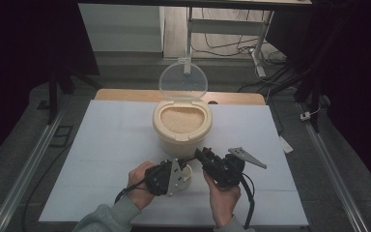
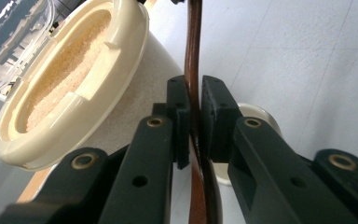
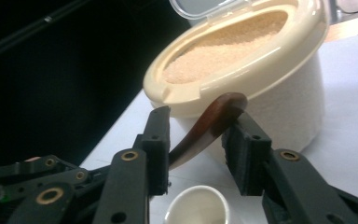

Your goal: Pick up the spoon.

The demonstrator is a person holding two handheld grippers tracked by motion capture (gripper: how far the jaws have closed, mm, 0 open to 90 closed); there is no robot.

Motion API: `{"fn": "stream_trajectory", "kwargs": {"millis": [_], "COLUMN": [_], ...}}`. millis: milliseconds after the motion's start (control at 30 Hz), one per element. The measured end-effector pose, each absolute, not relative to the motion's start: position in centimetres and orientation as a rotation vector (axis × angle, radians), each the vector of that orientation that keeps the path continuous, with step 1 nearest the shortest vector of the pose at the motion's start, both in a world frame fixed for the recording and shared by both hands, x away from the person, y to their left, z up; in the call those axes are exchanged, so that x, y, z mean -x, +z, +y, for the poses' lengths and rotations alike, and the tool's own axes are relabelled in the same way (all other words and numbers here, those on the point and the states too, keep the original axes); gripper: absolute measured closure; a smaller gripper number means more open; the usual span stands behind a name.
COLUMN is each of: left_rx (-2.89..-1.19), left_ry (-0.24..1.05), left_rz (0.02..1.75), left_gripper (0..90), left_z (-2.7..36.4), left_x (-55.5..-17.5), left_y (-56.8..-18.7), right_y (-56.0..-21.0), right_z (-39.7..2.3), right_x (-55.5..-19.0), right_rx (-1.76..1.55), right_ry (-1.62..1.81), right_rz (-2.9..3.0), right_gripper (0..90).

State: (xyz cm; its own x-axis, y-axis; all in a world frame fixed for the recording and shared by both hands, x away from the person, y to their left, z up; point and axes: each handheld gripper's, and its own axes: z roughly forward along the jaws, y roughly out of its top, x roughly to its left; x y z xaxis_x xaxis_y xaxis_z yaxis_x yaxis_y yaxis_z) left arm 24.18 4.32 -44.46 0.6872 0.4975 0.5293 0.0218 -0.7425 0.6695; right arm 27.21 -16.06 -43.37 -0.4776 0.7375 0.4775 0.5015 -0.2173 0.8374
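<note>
My left gripper (image 2: 193,122) was clamped on the brown wooden spoon (image 2: 193,70), its pads pressed against the handle's flat sides. My right gripper (image 3: 196,140) stood around the spoon's other end, jaws parted, one pad at the wood and the other apart from it. The small white cup (image 1: 187,175) sat under both grippers. At twelve o'clock from them, near, stood the cream rice container (image 1: 160,129), its clear lid (image 1: 183,79) tipped up behind it, on the white table (image 1: 111,145).
</note>
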Motion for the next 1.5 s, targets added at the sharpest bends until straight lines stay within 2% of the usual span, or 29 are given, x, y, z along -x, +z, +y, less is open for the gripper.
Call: {"fn": "stream_trajectory", "kwargs": {"millis": [400, 667, 867, 1100, 1200, 1333, 1500], "left_rx": [-2.250, -2.234, -2.192, -2.184, -2.180, -2.164, -2.164], "left_ry": [0.897, 0.853, 0.734, 0.670, 0.684, 0.670, 0.796], "left_rz": [0.376, 0.379, 0.400, 0.395, 0.401, 0.446, 0.461], "left_gripper": [76.1, 75.8, 75.7, 69.7, 76.6, 81.3, 82.8], "left_z": [4.2, 4.4, 5.0, 4.9, 4.9, 5.4, 5.1], "left_x": [-24.0, -24.2, -24.6, -24.9, -25.1, -25.7, -25.4], "left_y": [-44.1, -43.5, -42.9, -42.9, -42.9, -42.8, -42.9], "right_y": [-42.7, -42.5, -42.1, -42.1, -42.1, -42.2, -42.1], "right_z": [-16.4, -16.7, -17.0, -16.9, -16.9, -16.7, -16.3], "right_x": [-26.9, -27.0, -26.9, -26.9, -26.9, -26.8, -26.5], "right_rx": [-1.364, -1.297, -1.224, -1.174, -1.167, -1.176, -1.212], "right_ry": [1.934, 1.972, 2.025, 2.051, 2.053, 2.037, 1.989], "right_rz": [1.860, 1.859, 1.857, 1.872, 1.874, 1.864, 1.831], "right_gripper": [75.1, 75.7, 75.8, 75.8, 75.8, 75.4, 73.1]}}
